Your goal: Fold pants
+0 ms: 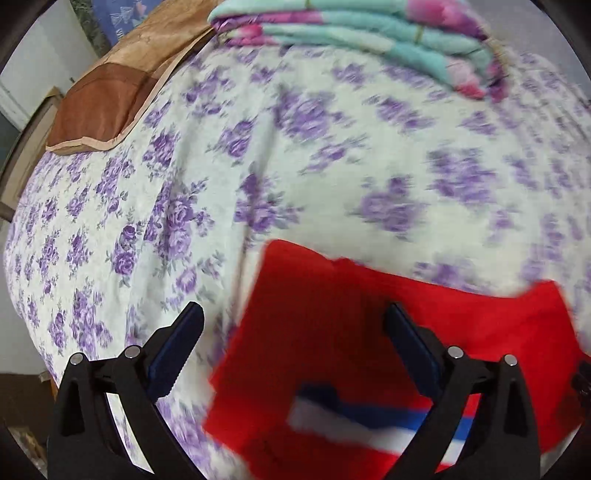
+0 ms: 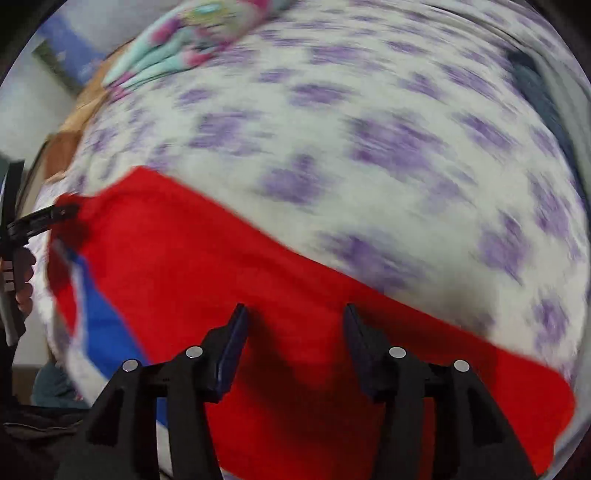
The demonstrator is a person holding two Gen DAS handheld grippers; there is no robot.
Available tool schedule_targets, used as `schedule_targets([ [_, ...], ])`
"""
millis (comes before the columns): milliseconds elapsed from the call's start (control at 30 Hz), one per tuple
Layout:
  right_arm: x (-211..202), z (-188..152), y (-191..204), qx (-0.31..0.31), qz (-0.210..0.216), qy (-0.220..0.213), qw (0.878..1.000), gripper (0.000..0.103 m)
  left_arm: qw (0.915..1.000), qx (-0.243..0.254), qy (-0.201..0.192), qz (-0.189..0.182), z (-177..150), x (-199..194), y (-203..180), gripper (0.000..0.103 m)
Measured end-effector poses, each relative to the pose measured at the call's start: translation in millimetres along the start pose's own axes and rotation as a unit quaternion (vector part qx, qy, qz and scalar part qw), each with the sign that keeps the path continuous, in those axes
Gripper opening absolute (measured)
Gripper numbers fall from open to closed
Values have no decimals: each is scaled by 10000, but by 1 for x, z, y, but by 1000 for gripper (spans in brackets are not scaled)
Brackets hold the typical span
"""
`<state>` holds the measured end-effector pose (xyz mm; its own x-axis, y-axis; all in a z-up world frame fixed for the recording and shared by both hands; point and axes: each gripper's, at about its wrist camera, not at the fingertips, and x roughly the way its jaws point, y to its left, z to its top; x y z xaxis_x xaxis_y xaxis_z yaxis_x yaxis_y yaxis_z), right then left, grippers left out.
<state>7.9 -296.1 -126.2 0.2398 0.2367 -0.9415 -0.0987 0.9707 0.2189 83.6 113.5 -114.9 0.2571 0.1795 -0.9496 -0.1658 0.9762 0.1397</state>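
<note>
Red pants (image 1: 321, 332) with a blue and white stripe (image 1: 354, 417) lie folded on the floral bedsheet (image 1: 295, 155). My left gripper (image 1: 295, 314) is open above the pants' left edge, nothing between its fingers. In the right wrist view the same pants (image 2: 240, 280) stretch across the bed, stripe (image 2: 96, 325) at the left. My right gripper (image 2: 295, 314) is open just over the red cloth, empty. The left gripper (image 2: 48, 218) shows at the far left of that view by the pants' corner. Both views are motion-blurred.
A folded teal and pink blanket (image 1: 369, 33) lies at the far end of the bed, also in the right wrist view (image 2: 177, 48). A brown pillow (image 1: 110, 107) sits at the far left. A dark item (image 2: 535, 88) lies at the far right.
</note>
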Motion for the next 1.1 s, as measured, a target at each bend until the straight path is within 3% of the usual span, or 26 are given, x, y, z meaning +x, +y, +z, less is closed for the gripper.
schedule_targets([
  [67,-13,-10,-22,343,-88,-160,9992,53,9996,-154,129,-196,5,11,12,99],
  [133,-44,-26,-43,683,-523,-547,9948,59,9975,-448,271,-469,10,12,24,99],
  [233,-89,-54,-76,1176,-583,-1070,9856,67,9977,-484,148,-458,18,-4,29,99],
  [300,-106,-77,-98,1499,-792,-1126,9791,69,9978,-504,-96,-419,20,-19,33,99],
  [400,-115,-114,-132,2140,-891,-1032,9673,71,9957,-579,-227,-689,17,-37,37,98],
  [500,-109,-146,-154,2776,-767,-940,9530,71,9938,-413,-365,-967,0,-55,31,98],
  [567,-97,-157,-159,3095,-467,-994,9445,71,9938,-95,-358,-1047,-14,-58,15,98],
  [667,-77,-150,-157,3305,-54,-1059,9378,71,9937,312,-287,-1040,-30,-55,-7,98],
  [733,-69,-140,-153,3345,-41,-1153,9353,73,9940,378,-91,-1023,-41,-42,-14,98],
  [767,-65,-136,-152,3353,-79,-1153,9350,71,9942,390,-11,-1007,-46,-36,-16,98],
  [800,-61,-133,-153,3341,-123,-1107,9359,55,9950,485,48,-869,-51,-29,-21,98],
  [867,-61,-130,-154,3354,-211,-1009,9364,34,9958,897,34,-161,-60,-18,-33,98],
  [900,-68,-126,-152,3364,-42,-1067,9356,25,9949,1003,15,-59,-62,-17,-36,98],
  [1000,-102,-109,-126,2747,-166,-1316,9523,22,9955,937,-59,-150,-65,-23,-34,98],
  [1100,-134,-76,-69,1421,61,-1572,9773,21,9970,660,-30,-399,-61,-32,-22,98],
])
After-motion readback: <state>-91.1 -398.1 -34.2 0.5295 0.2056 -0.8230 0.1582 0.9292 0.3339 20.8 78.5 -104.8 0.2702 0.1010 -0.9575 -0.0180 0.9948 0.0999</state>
